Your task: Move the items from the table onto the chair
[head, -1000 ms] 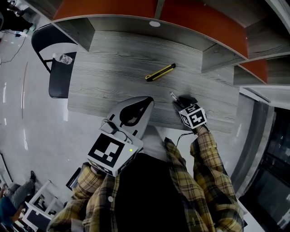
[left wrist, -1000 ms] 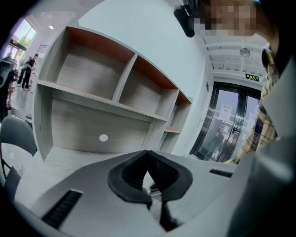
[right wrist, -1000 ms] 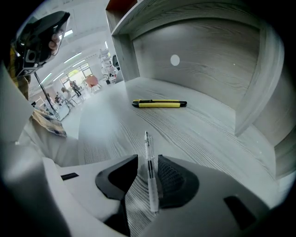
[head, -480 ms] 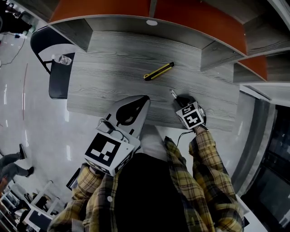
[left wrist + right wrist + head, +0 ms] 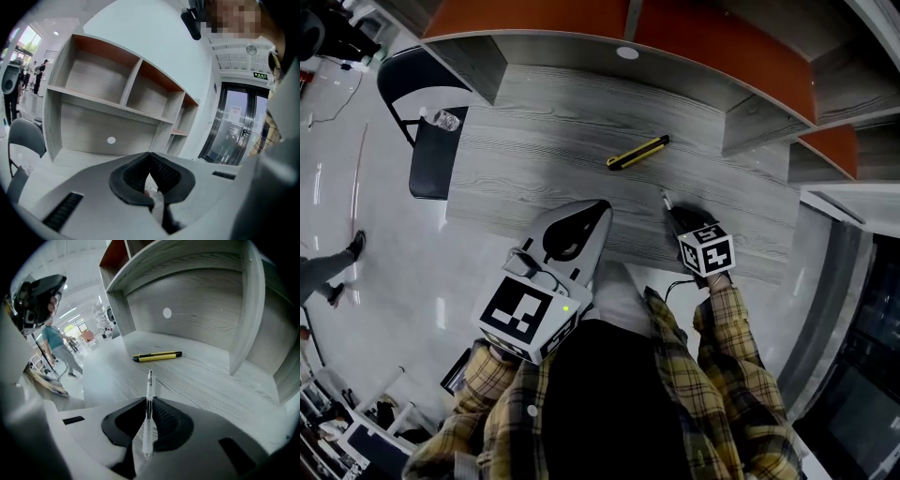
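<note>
Since a moment ago the right gripper [image 5: 149, 399] has been closing its fingers [image 5: 164, 416], and they now pinch the pen [image 5: 148, 414], which a second back lay just ahead of them on the table [image 5: 544, 122]; the hand itself sits in much the same spot.

That grey wood-grain table fills the middle of the head view, under a shelf unit [image 5: 750, 103] with orange backing. A dark chair [image 5: 427, 169] stands at the table's left end, touching or just beside its edge, and a clear bottle [image 5: 442, 120] lies on the seat.

Over the near edge of the table hangs the left gripper [image 5: 602, 208], its fingers [image 5: 140, 171] pressed together at the tips with nothing between them. To its right, the right gripper [image 5: 673, 214] tilts down toward the tabletop.

A yellow and black utility knife [image 5: 637, 152] lies on the table beyond both grippers, well apart from the left one and nearer the right.

The pen [image 5: 665, 199] is clear-bodied and upright between the dark pads, its tip reaching past the fingertips toward the knife [image 5: 157, 356]. Whether it touches the table cannot be told.
</note>
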